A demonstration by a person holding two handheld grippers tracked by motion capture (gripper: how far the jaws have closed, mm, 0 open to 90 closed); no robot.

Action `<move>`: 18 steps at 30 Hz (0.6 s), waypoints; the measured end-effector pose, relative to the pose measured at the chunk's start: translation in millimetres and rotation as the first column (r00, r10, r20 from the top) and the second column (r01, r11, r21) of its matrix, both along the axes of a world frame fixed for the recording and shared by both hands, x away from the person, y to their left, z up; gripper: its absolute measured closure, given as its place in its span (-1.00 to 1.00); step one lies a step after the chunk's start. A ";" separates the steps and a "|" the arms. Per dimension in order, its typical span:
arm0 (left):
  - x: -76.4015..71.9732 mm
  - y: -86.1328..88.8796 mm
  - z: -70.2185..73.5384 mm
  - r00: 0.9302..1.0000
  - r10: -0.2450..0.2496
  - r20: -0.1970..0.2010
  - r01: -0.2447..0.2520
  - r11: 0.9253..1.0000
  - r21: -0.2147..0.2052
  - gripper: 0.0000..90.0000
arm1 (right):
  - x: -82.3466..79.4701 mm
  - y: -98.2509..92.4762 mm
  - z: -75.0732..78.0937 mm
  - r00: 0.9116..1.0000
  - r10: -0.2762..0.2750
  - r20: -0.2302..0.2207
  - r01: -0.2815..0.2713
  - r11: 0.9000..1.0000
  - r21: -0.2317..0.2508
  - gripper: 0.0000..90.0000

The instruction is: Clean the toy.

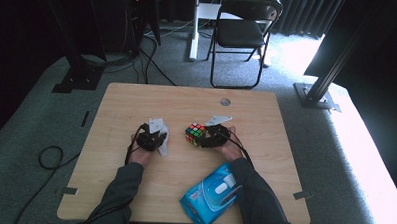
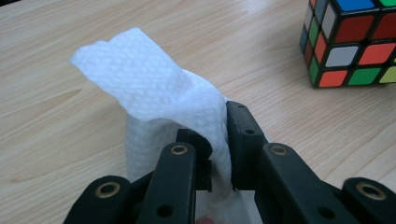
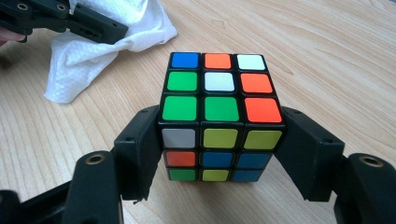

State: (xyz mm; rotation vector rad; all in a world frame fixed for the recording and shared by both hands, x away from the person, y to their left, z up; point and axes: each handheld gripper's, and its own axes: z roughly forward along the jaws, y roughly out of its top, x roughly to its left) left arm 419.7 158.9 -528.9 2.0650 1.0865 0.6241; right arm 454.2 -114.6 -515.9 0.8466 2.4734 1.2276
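While jaws pinch wipe (image 2: 154,93) and clamp cube (image 3: 219,116), wooden table (image 1: 136,105) (grey carpet (image 1: 31,121)).

The cube (image 3: 219,116) has a black frame between its stickers. Its upper face reads blue, orange, white along the far row, then green, white, orange, then green, green, orange-red. The face below runs white, yellow-green, yellow-green; orange-red, blue, blue; green, yellow, blue. The wipe (image 2: 159,107) is plain white with a fine dimpled weave pressed into it. Both grippers, the left gripper (image 2: 219,140) and the right gripper (image 3: 219,154), have matt black jaws with brass-coloured rings at the pivots. The table (image 1: 137,102) is pale wood with a flowing brown grain. Near its front edge lies a bright blue packet (image 1: 211,197) with white and light-blue markings.
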 end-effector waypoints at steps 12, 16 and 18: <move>-0.6 0.8 -5.0 1.000 0.008 -0.015 -0.008 1.000 0.004 0.66 | 0.3 -2.6 -2.9 1.000 0.002 -0.003 -0.002 1.000 -0.007 -0.24; -0.8 0.2 -6.6 0.999 0.023 -0.024 -0.023 1.000 0.006 0.52 | -1.2 -1.7 -3.4 1.000 0.012 0.012 -0.011 1.000 -0.025 -0.24; -1.1 0.1 -6.8 0.999 0.027 -0.025 -0.027 1.000 0.009 0.46 | -1.9 -1.2 -3.4 1.000 0.014 0.014 -0.013 0.999 -0.029 -0.24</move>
